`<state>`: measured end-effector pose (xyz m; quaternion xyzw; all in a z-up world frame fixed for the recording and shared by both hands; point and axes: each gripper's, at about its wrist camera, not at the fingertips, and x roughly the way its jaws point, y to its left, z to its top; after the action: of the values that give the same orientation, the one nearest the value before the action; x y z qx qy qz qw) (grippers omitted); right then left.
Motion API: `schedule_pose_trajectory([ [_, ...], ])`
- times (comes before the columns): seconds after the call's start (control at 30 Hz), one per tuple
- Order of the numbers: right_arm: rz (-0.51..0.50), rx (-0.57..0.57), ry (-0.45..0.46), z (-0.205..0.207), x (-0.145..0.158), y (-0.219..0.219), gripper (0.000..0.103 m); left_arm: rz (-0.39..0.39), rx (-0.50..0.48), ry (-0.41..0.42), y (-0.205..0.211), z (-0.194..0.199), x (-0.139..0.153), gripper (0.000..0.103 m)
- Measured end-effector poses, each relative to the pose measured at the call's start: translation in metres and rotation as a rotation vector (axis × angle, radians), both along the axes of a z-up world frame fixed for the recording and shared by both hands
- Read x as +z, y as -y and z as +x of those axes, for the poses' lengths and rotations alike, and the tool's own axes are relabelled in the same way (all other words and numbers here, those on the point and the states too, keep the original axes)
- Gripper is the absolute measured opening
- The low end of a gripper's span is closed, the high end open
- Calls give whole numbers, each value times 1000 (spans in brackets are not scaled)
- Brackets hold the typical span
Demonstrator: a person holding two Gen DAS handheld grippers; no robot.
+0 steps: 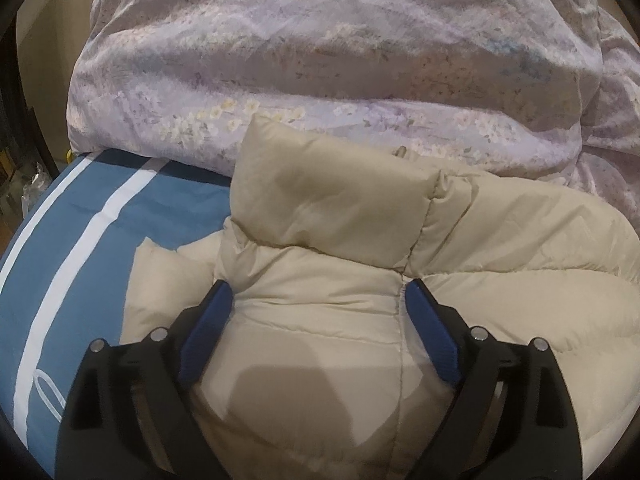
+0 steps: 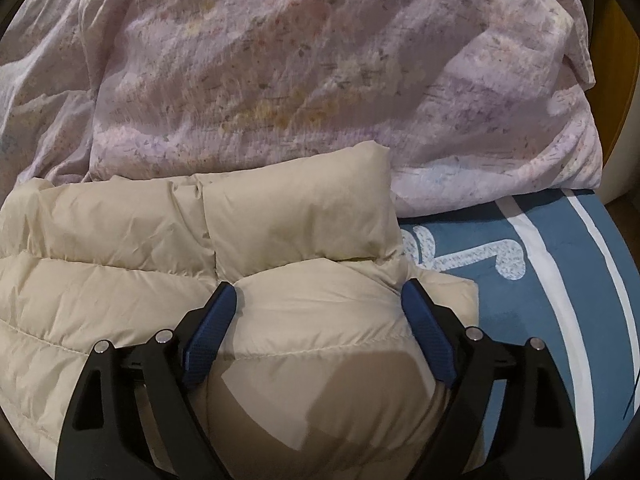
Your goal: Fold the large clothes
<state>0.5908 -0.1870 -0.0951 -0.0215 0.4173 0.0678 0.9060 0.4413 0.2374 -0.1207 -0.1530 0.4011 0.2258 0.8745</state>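
Cream puffer jacket (image 1: 328,216) spread on a bed, quilted in soft, rounded panels with stitched seams, its lower part cut off by both frames' bottom edges. Beneath the jacket, a blue bedspread (image 1: 80,216) with white stripes, partly hidden; white lettering on it beside the jacket too covered to read. Behind the jacket, a heaped lilac floral duvet (image 1: 320,60), crumpled and thin-looking, blocking whatever lies beyond. Over the jacket's one shoulder, left hand-held gripper (image 1: 318,292), blue ribbed pads spread wide, cloth bulging between them, unpinched. Over the jacket's other shoulder, right hand-held gripper (image 2: 318,294), likewise spread apart. Dark clutter past the bed's edge, blurred beyond telling.
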Motion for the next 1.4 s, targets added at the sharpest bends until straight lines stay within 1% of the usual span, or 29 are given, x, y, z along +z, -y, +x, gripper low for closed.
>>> schedule_pose_trajectory([
  [0.2,-3,-2,-11,7,-10,4,88,-2,-3,-14,-2,3,-2,90],
  [0.23,-3,-1,-12,9,-12,-8,88,-2,-4,-17,5,4,-1,90],
  [0.4,6,-3,-17,12,-11,-19,89,2,-3,-26,9,7,-4,91],
  [0.6,17,-7,-19,11,-6,-4,90,8,-1,-36,10,19,-6,92],
  [0.83,35,-10,-21,13,-5,5,90,5,-1,-35,11,20,-6,92],
  [1.13,16,-18,-11,12,-3,7,91,-2,0,-23,10,17,-8,93],
  [1.23,-2,-33,-19,7,3,8,91,13,3,-35,11,15,-4,93],
  [1.3,-8,-47,-21,-3,12,13,91,4,-5,-48,13,7,2,92],
  [1.4,43,-54,-11,-27,31,32,94,-10,-48,-9,18,-20,21,92],
])
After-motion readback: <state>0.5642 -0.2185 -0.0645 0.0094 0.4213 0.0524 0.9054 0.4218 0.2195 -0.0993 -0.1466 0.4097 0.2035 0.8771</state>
